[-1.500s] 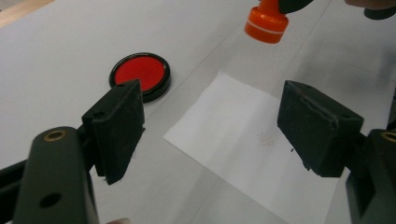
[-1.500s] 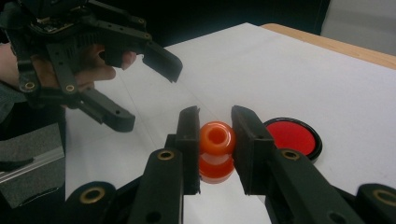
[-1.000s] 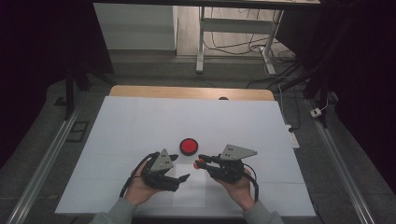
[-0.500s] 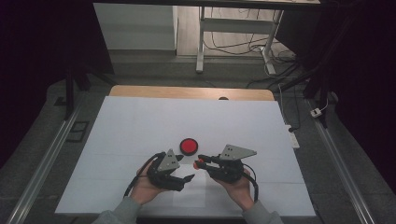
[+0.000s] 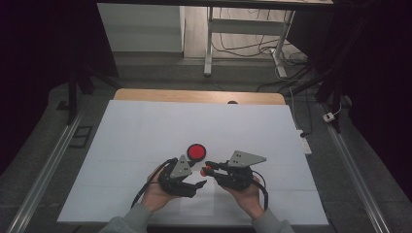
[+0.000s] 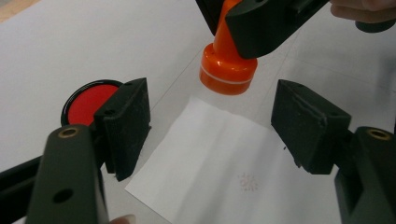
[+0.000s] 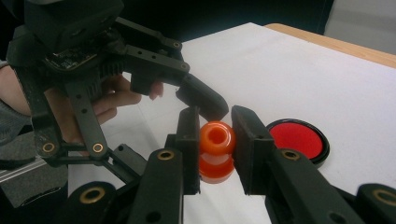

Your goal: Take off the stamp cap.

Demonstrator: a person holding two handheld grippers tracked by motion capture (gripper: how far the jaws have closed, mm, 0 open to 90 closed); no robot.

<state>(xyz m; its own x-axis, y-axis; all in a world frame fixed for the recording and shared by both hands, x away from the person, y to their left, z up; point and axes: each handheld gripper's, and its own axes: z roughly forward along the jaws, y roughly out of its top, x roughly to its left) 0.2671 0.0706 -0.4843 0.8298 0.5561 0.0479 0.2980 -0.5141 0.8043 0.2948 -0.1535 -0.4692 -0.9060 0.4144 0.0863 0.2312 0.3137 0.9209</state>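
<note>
One orange stamp (image 7: 215, 156) is sitting gripped in the right gripper (image 5: 208, 170) fingers, hanging above one paper sheet (image 6: 224, 163) near the worktop (image 5: 145, 126) front edge. The left gripper (image 6: 210, 126) fingers are standing open and have just been closing a little, nothing between them, likely readying to steady the sheet. One red ink pad (image 5: 196, 152) is lying just behind.

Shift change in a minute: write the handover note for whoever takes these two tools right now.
Right tool: shut on the orange stamp, held just above the table.
Left tool: open, nothing between its pads; its jaws have just been closing a little, over the paper slip.
Red ink pad: open on the white table, beyond the tools.
Done: one faint reddish print on the slip.
Left: probably re-ink and stamp again, since the print looks weak.
</note>
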